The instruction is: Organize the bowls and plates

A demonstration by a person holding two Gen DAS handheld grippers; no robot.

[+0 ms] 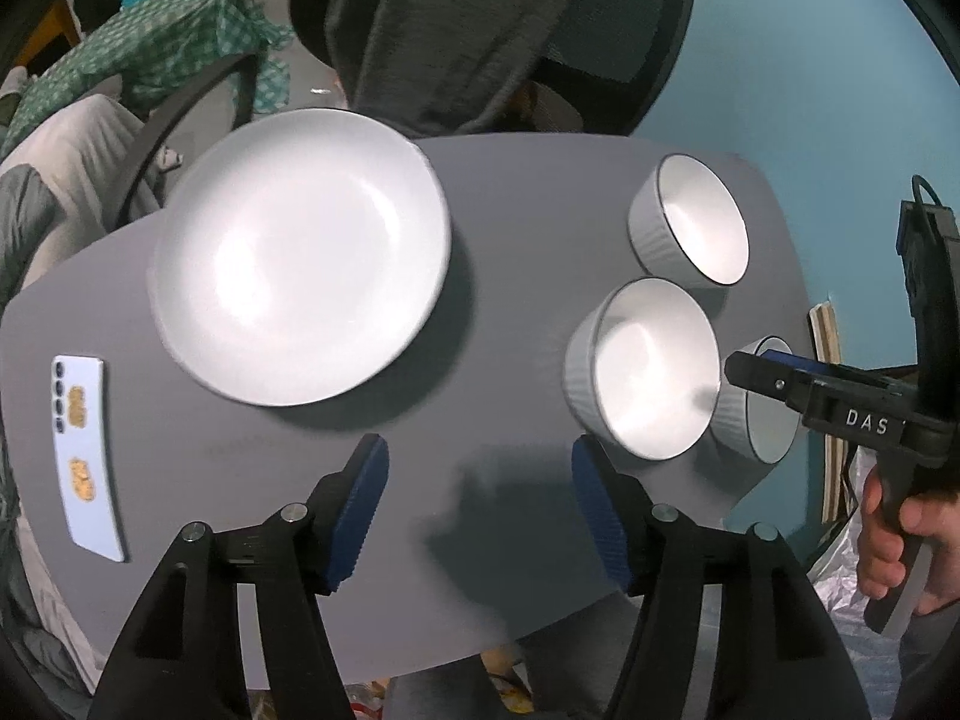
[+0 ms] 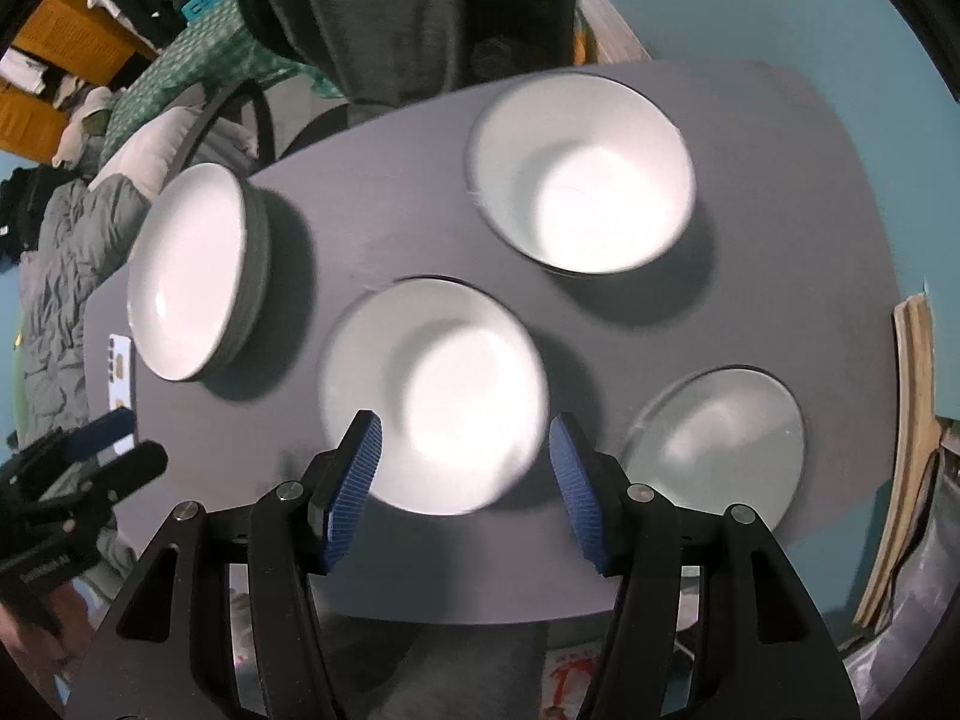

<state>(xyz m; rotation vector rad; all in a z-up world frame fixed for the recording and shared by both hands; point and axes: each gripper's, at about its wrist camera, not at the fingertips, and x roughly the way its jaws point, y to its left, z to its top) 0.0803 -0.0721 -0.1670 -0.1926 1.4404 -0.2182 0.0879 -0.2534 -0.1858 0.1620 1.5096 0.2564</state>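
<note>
On the grey table (image 1: 510, 312) a large white plate (image 1: 300, 255) lies at the left, on what looks like a stack of plates (image 2: 186, 270). Three white ribbed bowls stand at the right: a far bowl (image 1: 696, 219), a middle bowl (image 1: 651, 369) and a near-right bowl (image 1: 765, 414). They also show in the right wrist view as the far bowl (image 2: 585, 174), middle bowl (image 2: 435, 393) and right bowl (image 2: 720, 438). My left gripper (image 1: 477, 504) is open and empty above bare table. My right gripper (image 2: 465, 474) is open, above the middle bowl's near rim.
A white phone (image 1: 84, 447) lies at the table's left edge. An office chair with a dark garment (image 1: 480, 30) stands behind the table. A teal wall is at the right, and wooden boards (image 2: 909, 420) lean beside the table.
</note>
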